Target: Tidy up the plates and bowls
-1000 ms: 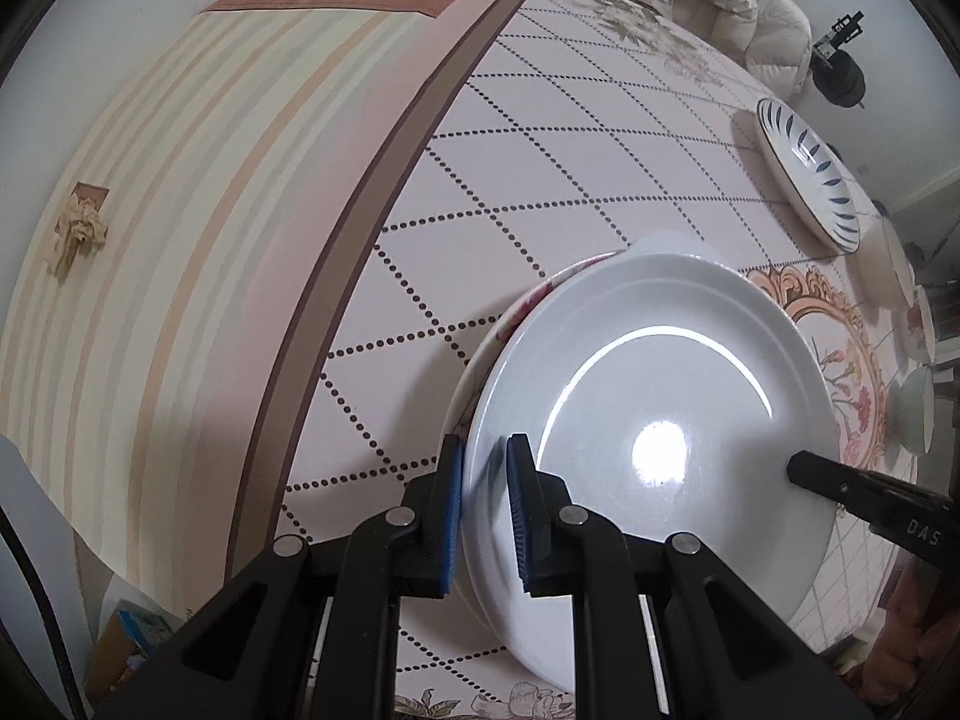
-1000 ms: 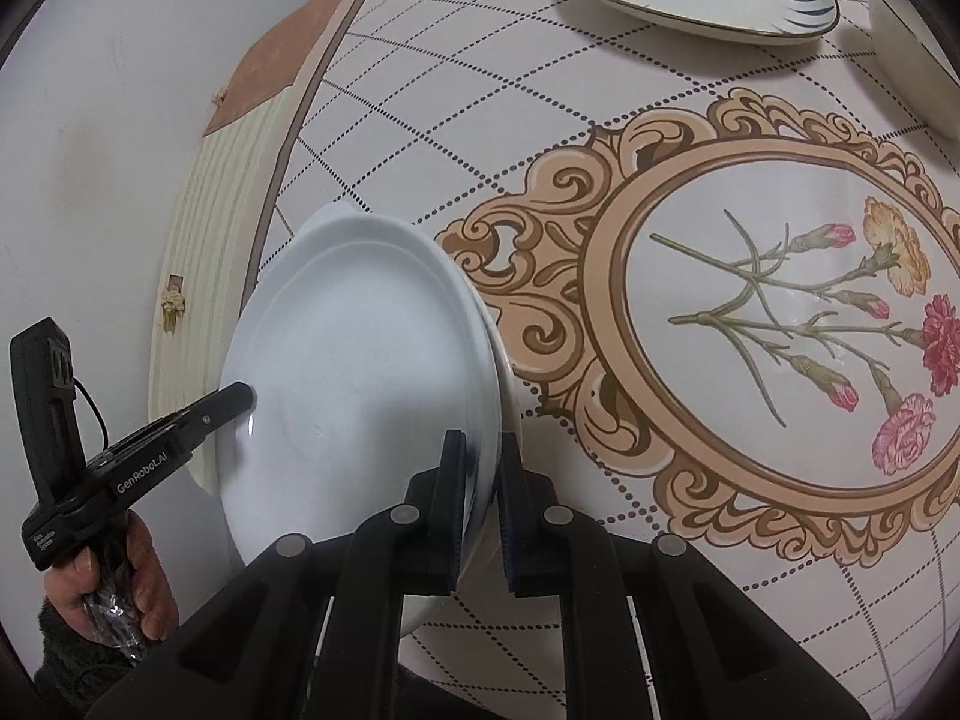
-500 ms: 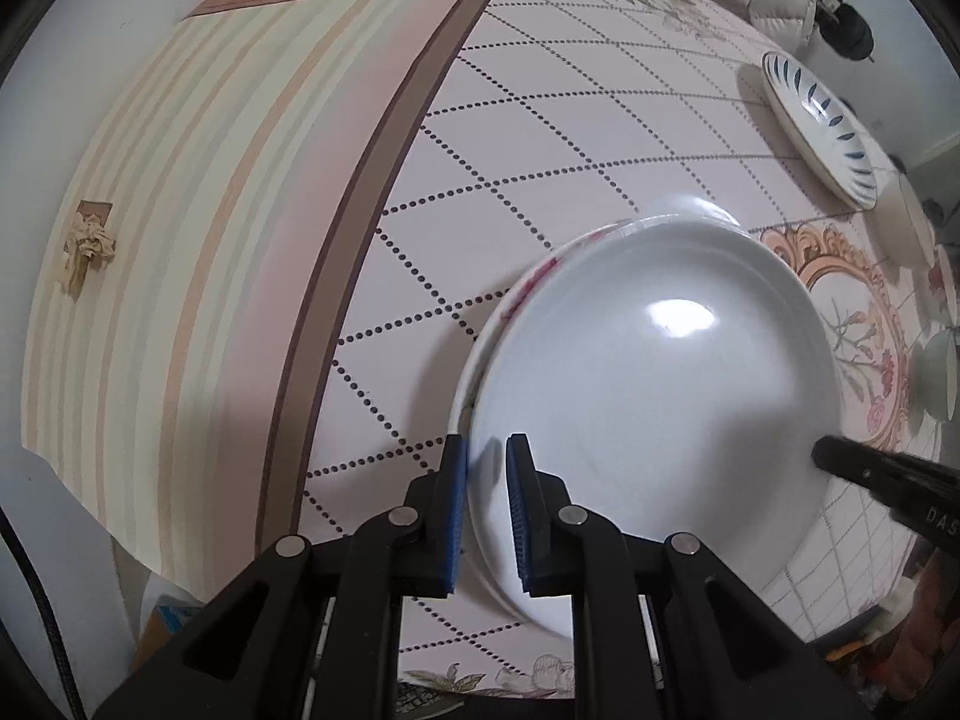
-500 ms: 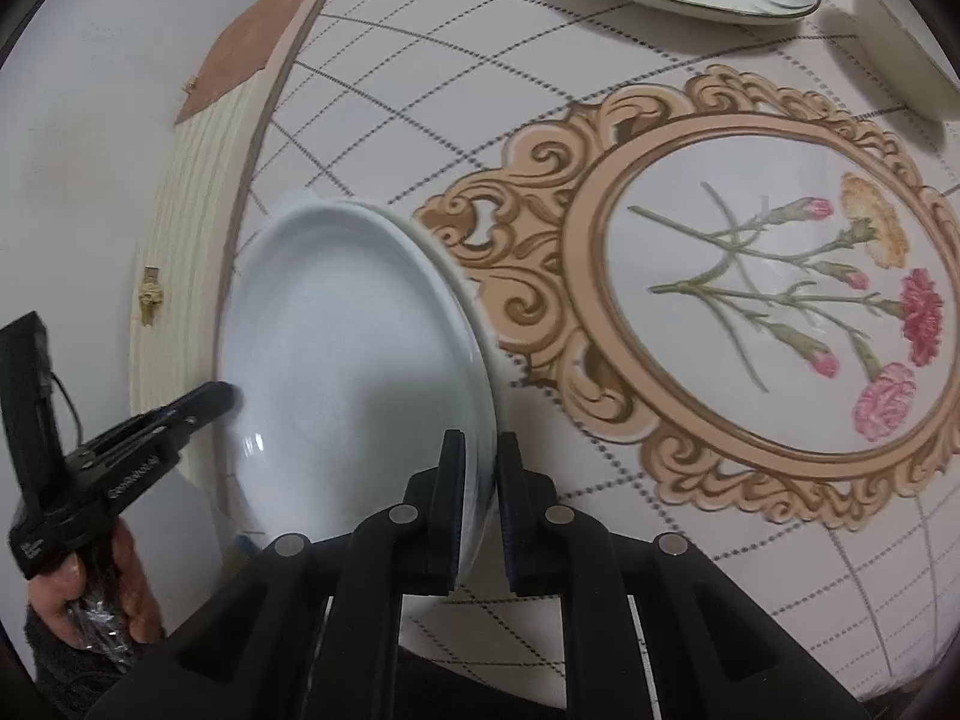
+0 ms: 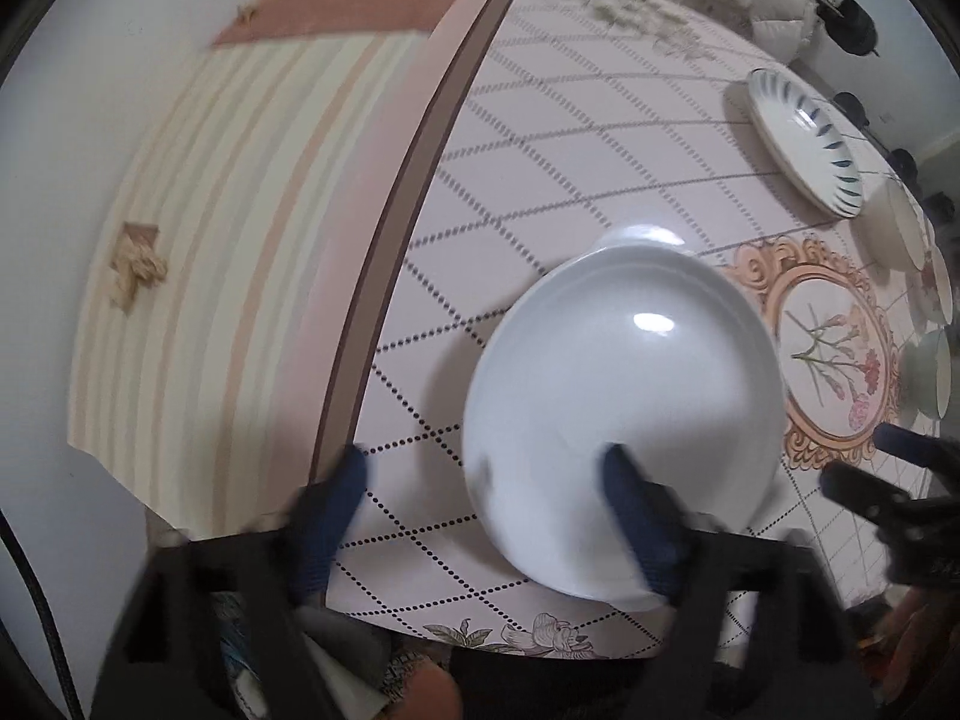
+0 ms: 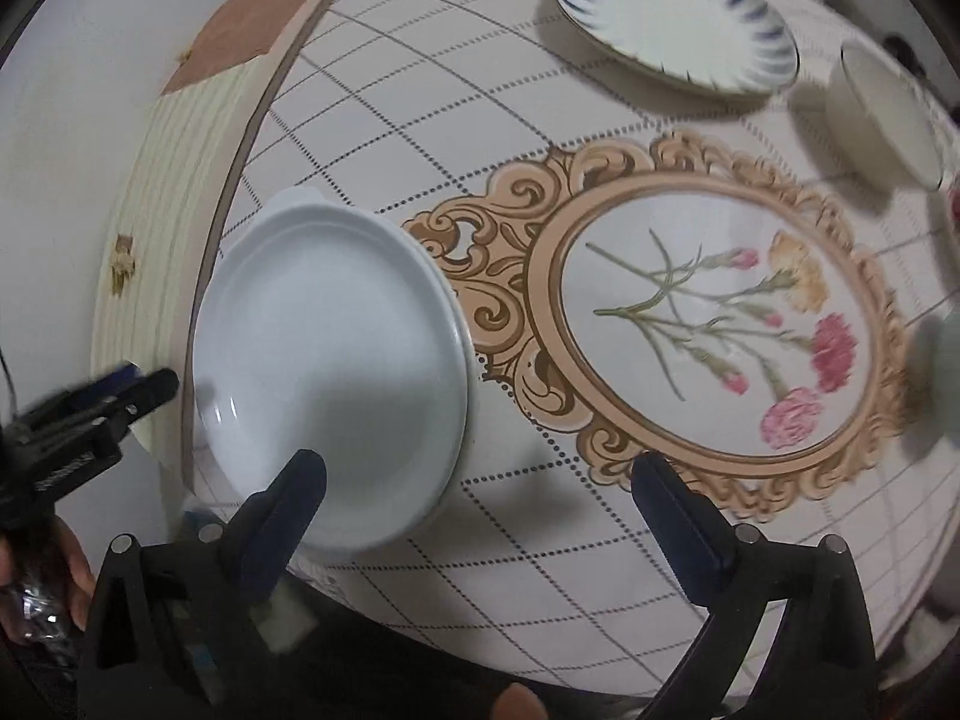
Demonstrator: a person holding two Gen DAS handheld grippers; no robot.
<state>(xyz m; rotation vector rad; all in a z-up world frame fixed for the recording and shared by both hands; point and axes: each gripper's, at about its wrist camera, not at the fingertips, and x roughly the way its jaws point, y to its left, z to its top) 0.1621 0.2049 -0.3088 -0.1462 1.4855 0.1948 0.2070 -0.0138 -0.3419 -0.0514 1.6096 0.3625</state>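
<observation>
A plain white plate (image 5: 624,396) (image 6: 336,372) lies flat on top of another dish near the table's left edge; only a white lip of the lower one shows (image 5: 642,234). My left gripper (image 5: 483,465) hovers above the plate's near rim. Its jaws are opening, blurred, with the rim under the gap and no pad pressing on it. My right gripper (image 6: 477,471) hangs over the plate's opposite rim, its jaws also opening wide and touching nothing. Each gripper shows at the edge of the other's view: left gripper (image 6: 120,390), right gripper (image 5: 870,462).
A blue-striped plate (image 6: 678,18) (image 5: 804,144) sits at the far side. A cream bowl (image 6: 888,114) and more bowls (image 5: 930,372) line the right edge. The flower medallion (image 6: 708,324) on the tablecloth lies between. The table edge and hanging cloth (image 5: 240,240) are close on the left.
Both grippers were shut on the white plate's rim; now both have let go, spread wide and risen. The plate has settled onto the dish below.
</observation>
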